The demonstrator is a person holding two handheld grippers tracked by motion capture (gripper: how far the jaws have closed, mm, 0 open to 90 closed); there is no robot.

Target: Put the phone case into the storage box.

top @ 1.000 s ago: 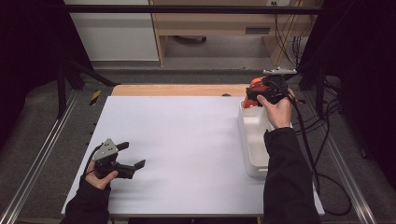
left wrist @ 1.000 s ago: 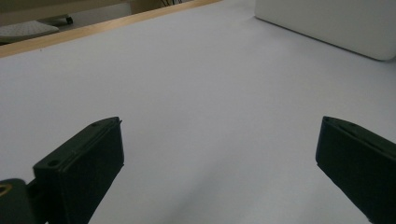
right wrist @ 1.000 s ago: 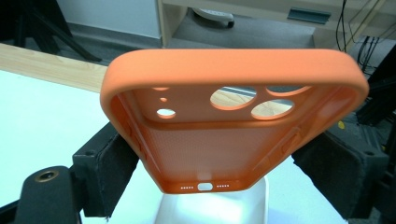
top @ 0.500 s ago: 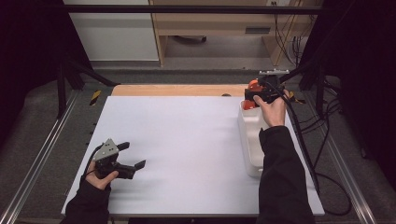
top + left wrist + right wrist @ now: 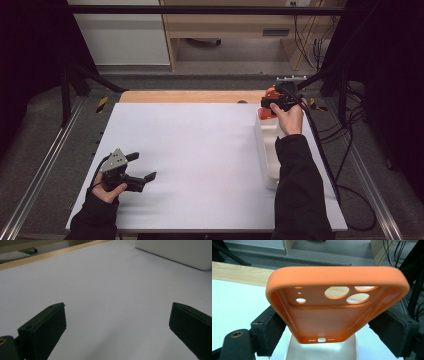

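High view: I'm holding the right gripper (image 5: 270,104) over the far end of the long white plastic tray (image 5: 269,150); left gripper (image 5: 137,169) is idling open. Right gripper view: jaws are clamping the orange silicone phone case (image 5: 337,312), not yet set down.

Orange phone case (image 5: 337,307), inside facing up, clamped above white tray (image 5: 268,150).

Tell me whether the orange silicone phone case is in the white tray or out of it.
Out. The orange silicone phone case is clamped between the right gripper's jaws, above the white tray.
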